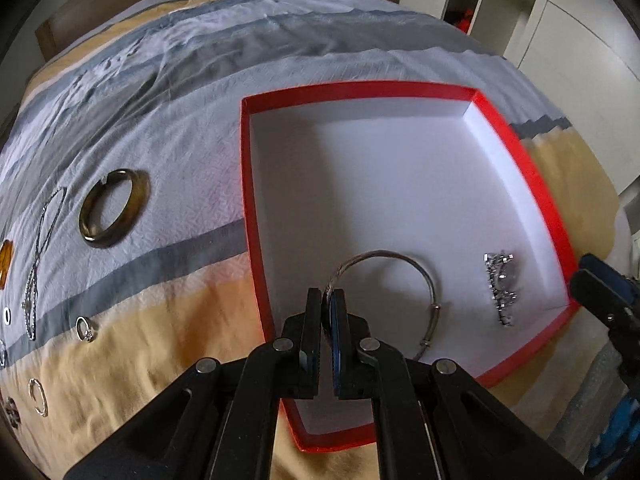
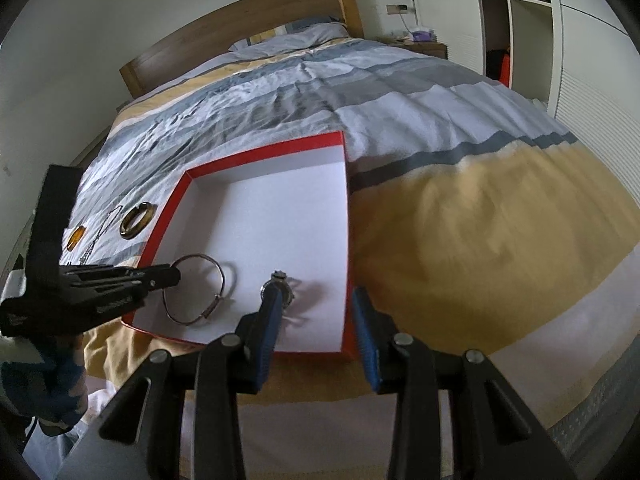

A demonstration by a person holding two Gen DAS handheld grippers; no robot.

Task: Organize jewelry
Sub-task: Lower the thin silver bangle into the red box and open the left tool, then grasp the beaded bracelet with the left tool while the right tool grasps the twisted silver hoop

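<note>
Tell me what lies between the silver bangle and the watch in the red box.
Nothing: between the silver bangle and the watch only the red box's bare white floor shows, in both wrist views.

Home bedroom for sure: striped duvet bed (image 2: 400,92), wooden headboard (image 2: 240,24) at 12 o'clock, wardrobe (image 2: 520,20) around 1

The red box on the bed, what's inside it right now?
Inside the red box: a silver bangle pinched by the left gripper, and a sparkly watch. The gripper hides the box's near-left corner.
</note>
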